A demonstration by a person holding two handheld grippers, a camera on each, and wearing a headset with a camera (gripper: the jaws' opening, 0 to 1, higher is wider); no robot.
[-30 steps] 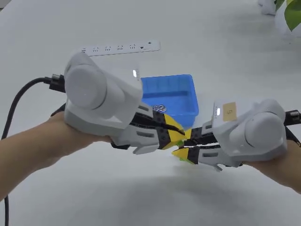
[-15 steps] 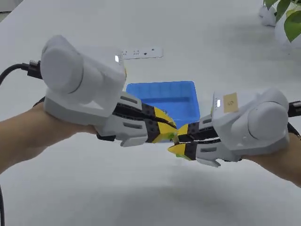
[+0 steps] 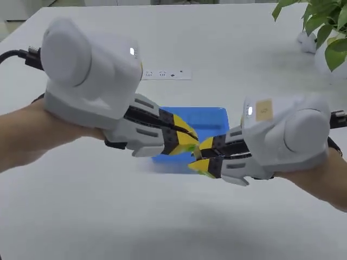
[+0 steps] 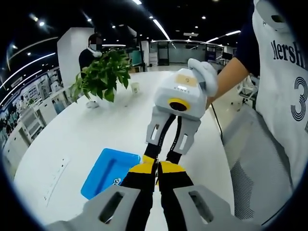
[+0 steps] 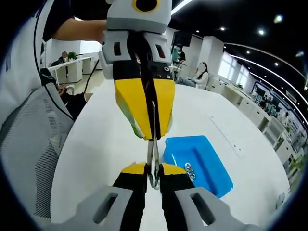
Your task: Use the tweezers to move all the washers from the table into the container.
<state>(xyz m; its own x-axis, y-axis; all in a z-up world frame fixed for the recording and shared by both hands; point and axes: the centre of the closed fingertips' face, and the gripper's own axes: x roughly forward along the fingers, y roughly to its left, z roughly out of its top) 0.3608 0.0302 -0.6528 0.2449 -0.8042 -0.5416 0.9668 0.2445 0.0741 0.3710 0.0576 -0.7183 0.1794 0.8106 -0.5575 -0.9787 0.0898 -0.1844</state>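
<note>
My left gripper (image 3: 187, 142) and right gripper (image 3: 200, 162) meet tip to tip above the white table, in front of the blue container (image 3: 212, 117). Thin metal tweezers (image 5: 153, 144) run between the two pairs of yellow jaws. In the right gripper view, my right gripper (image 5: 153, 172) is shut on the tweezers' rounded end, while the left gripper (image 5: 144, 113) opposite is shut on their other part. From the left gripper view, my left gripper (image 4: 155, 169) faces the right gripper (image 4: 163, 158). Several washers (image 5: 189, 171) lie in the blue container (image 5: 211, 166), also (image 4: 103, 166).
A white power strip (image 3: 162, 74) lies beyond the container. A potted plant (image 3: 320, 27) stands at the far right corner of the table. A mesh chair (image 5: 29, 144) is beside the table's near edge. Other people are further off in the room.
The head camera has tilted up, so the whole scene sits lower. The left gripper has risen and swung left. Both grippers stay tip to tip, and now cover the container's front.
</note>
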